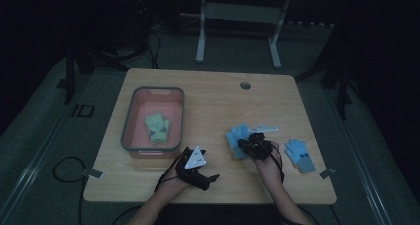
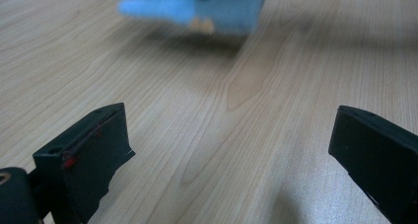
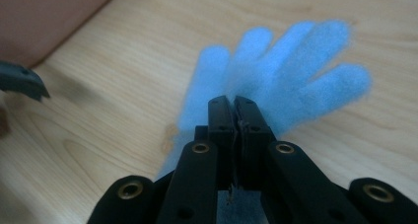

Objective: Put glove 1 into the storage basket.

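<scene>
Blue glove near the worktop's right edge is pinched in the clenched right tongs, left tongs released and empty, so honestly such a thin pinch could slip if lifted toward the pink bin.

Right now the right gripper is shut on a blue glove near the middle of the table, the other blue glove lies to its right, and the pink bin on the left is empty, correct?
Not quite: the pink bin is not empty. The high view shows a green glove lying in it. The rest holds: the right gripper is shut on a blue glove, and the other blue glove lies to its right.
</scene>
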A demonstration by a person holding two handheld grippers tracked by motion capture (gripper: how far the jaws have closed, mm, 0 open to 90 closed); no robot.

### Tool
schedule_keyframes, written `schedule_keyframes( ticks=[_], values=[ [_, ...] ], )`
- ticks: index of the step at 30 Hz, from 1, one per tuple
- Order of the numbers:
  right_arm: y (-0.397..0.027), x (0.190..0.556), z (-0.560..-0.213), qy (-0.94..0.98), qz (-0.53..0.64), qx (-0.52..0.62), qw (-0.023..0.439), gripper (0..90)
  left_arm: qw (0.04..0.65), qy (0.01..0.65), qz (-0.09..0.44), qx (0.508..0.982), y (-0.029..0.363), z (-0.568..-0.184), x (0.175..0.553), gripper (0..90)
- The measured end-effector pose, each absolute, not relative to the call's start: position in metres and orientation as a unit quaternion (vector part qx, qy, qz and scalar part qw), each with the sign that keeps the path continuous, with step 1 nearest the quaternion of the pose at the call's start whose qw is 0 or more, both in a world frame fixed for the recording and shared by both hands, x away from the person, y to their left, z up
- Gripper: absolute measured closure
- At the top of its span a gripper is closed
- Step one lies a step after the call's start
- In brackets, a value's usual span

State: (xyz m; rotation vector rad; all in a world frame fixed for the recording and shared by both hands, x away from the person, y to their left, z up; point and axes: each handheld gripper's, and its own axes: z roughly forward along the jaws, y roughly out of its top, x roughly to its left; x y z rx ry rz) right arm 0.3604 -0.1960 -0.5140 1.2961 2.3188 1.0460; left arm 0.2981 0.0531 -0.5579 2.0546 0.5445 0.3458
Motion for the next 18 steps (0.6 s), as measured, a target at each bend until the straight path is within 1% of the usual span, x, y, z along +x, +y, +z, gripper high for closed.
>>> schedule_keyframes(
  ticks=[1,5,7,9,10,11,12,13,14,18],
  values=[
    [-0.196,0.363,-0.523,0.804,0.357,0.455,0.138,86.9,0.474,0.222,0.141,0.84,0.053,-0.558,0.298,2.0],
    [-0.197,0.367,-0.537,0.806,0.343,0.464,0.128,84.8,0.473,0.221,0.14,0.841,0.053,-0.558,0.298,2.1],
    [-0.197,0.367,-0.543,0.804,0.343,0.468,0.128,80.8,0.473,0.219,0.139,0.842,0.053,-0.558,0.298,2.0],
    [-0.198,0.366,-0.546,0.802,0.347,0.468,0.131,79.0,0.473,0.217,0.139,0.843,0.053,-0.558,0.298,2.0],
    [-0.198,0.365,-0.547,0.798,0.352,0.471,0.131,77.1,0.471,0.215,0.14,0.844,0.053,-0.558,0.298,2.0],
    [-0.198,0.365,-0.547,0.798,0.352,0.471,0.131,77.1,0.471,0.215,0.14,0.844,0.053,-0.558,0.298,2.0],
    [-0.197,0.364,-0.547,0.798,0.353,0.471,0.132,74.5,0.471,0.215,0.141,0.844,0.053,-0.558,0.298,2.0],
    [-0.197,0.363,-0.545,0.799,0.353,0.469,0.131,68.8,0.471,0.215,0.141,0.844,0.053,-0.558,0.298,2.0],
    [-0.197,0.363,-0.543,0.8,0.353,0.467,0.134,66.3,0.472,0.215,0.141,0.843,0.053,-0.558,0.298,2.0],
    [-0.199,0.362,-0.536,0.801,0.354,0.462,0.137,63.5,0.47,0.214,0.141,0.845,0.053,-0.558,0.298,2.0]
  ],
)
